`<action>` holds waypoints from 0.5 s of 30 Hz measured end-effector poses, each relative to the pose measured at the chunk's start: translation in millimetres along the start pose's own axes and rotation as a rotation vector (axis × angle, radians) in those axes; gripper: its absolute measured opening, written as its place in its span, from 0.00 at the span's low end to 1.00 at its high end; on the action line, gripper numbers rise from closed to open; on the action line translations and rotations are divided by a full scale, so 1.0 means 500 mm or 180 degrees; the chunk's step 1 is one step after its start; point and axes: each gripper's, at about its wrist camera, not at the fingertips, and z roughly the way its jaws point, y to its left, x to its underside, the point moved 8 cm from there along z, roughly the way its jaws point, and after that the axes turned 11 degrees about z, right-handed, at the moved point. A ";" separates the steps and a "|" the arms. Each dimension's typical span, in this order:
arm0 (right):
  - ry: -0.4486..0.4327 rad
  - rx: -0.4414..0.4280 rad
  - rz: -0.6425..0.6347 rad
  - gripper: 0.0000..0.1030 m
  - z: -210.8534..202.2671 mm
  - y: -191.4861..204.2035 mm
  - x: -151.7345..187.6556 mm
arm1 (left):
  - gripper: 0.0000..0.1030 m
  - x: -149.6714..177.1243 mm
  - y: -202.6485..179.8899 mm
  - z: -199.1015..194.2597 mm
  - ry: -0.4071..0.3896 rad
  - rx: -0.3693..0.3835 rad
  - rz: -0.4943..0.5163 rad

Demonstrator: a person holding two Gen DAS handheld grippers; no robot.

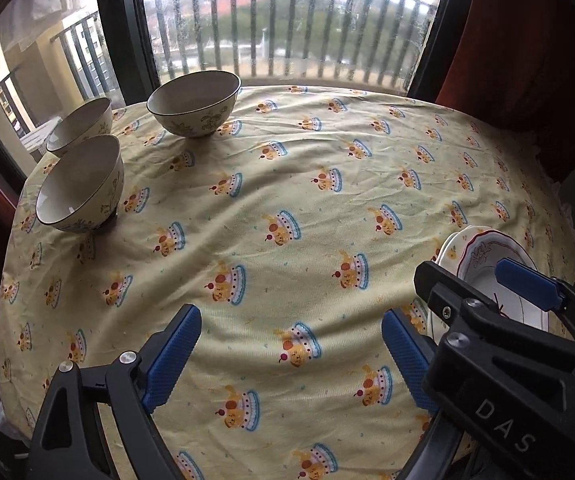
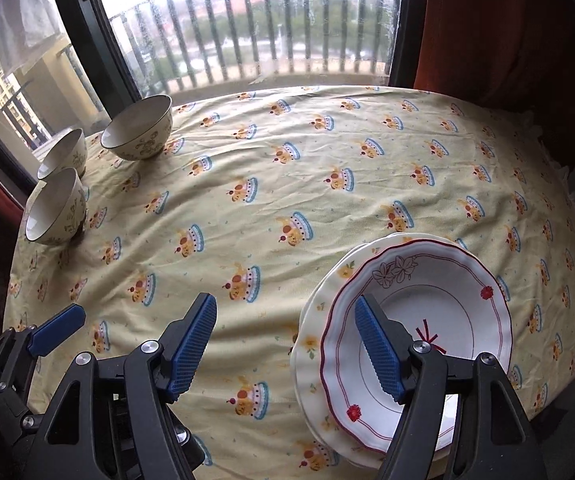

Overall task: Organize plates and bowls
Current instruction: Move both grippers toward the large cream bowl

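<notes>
Three bowls unstacked, plates stacked.
Both grippers' fingers are held apart, empty; bowls are seen far ahead-left, nearer the left gripper; plates lie under the right gripper.

Pale yellow tablecloth (cake print), cream floral bowls, red-trimmed white plate

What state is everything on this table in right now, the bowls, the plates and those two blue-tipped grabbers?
Bowl by the window: upright, empty, standing alone.
Bowl at the far left edge: upright, empty as far as visible.
Nearest bowl: upright, empty.
Plates: stacked, red-rimmed plate on top, empty.
Tablecloth: spread over the table, slightly wrinkled.
Left gripper: open, holding nothing.
Right gripper: open, holding nothing, one finger over the plates.
</notes>
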 end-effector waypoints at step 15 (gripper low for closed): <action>-0.0037 0.0160 0.0040 0.76 0.060 0.248 0.024 | 0.90 0.007 0.262 0.018 0.0004 -0.0327 -0.0005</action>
